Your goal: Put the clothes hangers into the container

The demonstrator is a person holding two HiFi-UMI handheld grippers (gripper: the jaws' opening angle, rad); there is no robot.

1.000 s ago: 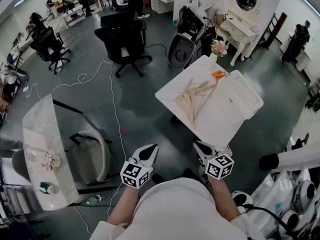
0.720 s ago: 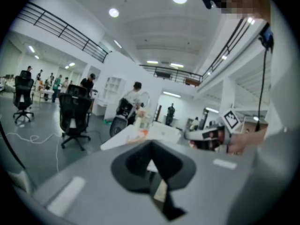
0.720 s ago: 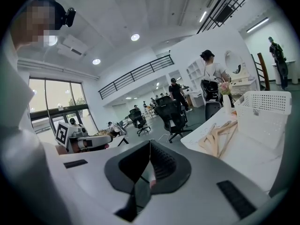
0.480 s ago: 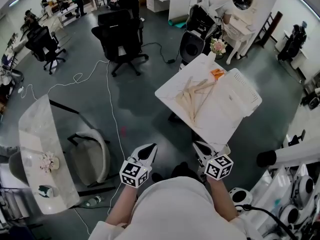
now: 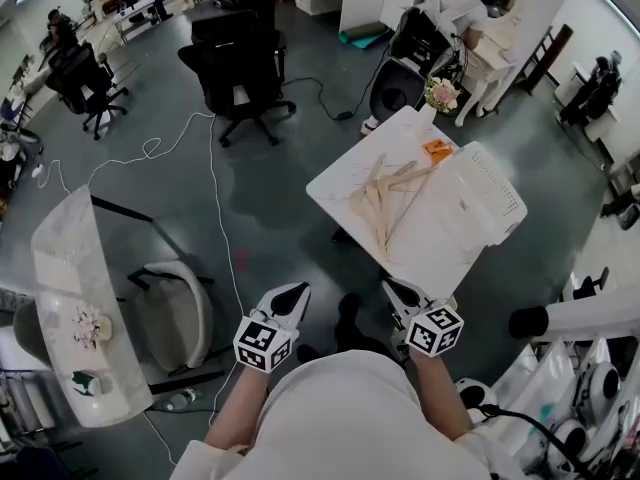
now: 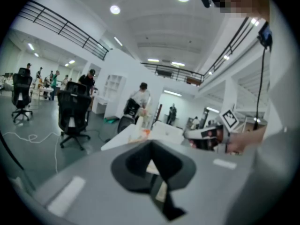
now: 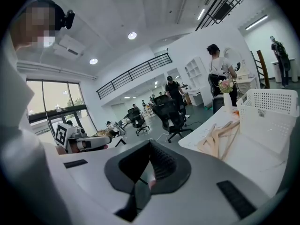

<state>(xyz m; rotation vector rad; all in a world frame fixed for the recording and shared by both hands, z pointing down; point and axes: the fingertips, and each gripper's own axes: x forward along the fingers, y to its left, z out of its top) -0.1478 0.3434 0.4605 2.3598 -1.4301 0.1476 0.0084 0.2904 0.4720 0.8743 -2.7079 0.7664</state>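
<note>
Several pale wooden clothes hangers (image 5: 385, 203) lie in a loose pile on a white table (image 5: 345, 178). A white perforated basket (image 5: 485, 203) stands beside them on the table's right half. My left gripper (image 5: 288, 296) and right gripper (image 5: 397, 290) are held side by side short of the table's near corner, both shut and empty. In the right gripper view the shut right gripper (image 7: 150, 145) points past the hangers (image 7: 218, 137) and the basket (image 7: 269, 111). The left gripper (image 6: 151, 145) also shows its jaws closed together, with the table (image 6: 123, 137) ahead.
A flower vase (image 5: 440, 96) and a small orange item (image 5: 436, 150) stand at the table's far corner. Black office chairs (image 5: 235, 63) and a floor cable (image 5: 213, 188) lie to the left. A marble table (image 5: 65, 288) with a white chair (image 5: 178, 313) is at near left. People stand further back.
Both grippers have come slightly forward toward the table along with the view. Their jaws stay shut and nothing on the table has moved.
</note>
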